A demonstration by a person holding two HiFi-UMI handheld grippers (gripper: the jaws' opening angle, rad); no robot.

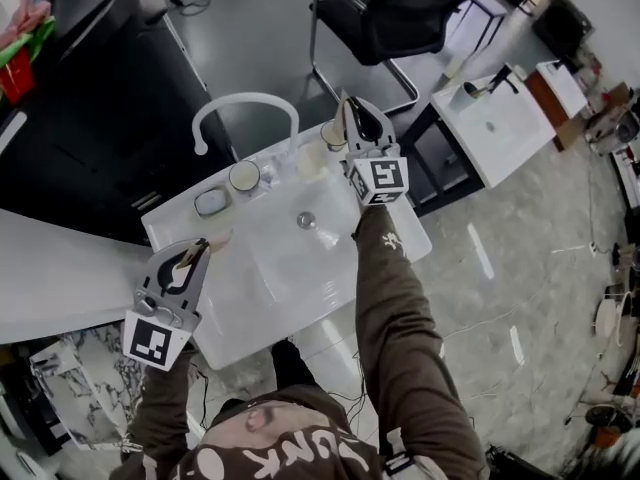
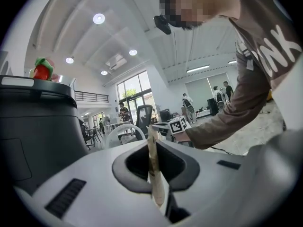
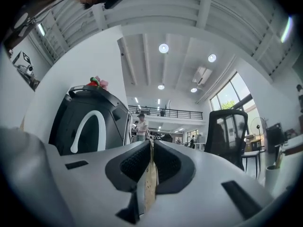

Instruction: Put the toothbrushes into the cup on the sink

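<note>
A white sink (image 1: pixel 330 278) fills the middle of the head view. A round white cup (image 1: pixel 244 176) stands on its back rim, beside the arched faucet (image 1: pixel 245 103). No toothbrush shows clearly. My left gripper (image 1: pixel 198 248) hovers over the sink's left rim with its jaws shut. My right gripper (image 1: pixel 349 110) is over the back right corner, next to a cream cup-like thing (image 1: pixel 333 134), and is also shut. In the left gripper view (image 2: pixel 152 132) and the right gripper view (image 3: pixel 151 144) only a thin beige strip shows along the seam of the shut jaws.
A grey soap dish (image 1: pixel 212 202) lies left of the cup, and the drain (image 1: pixel 306 220) sits mid-basin. A black cabinet (image 1: pixel 90 98) stands behind left, an office chair (image 1: pixel 400 18) behind, a second sink (image 1: pixel 500 128) to the right. The faucet (image 3: pixel 87 126) rises left of my right jaws.
</note>
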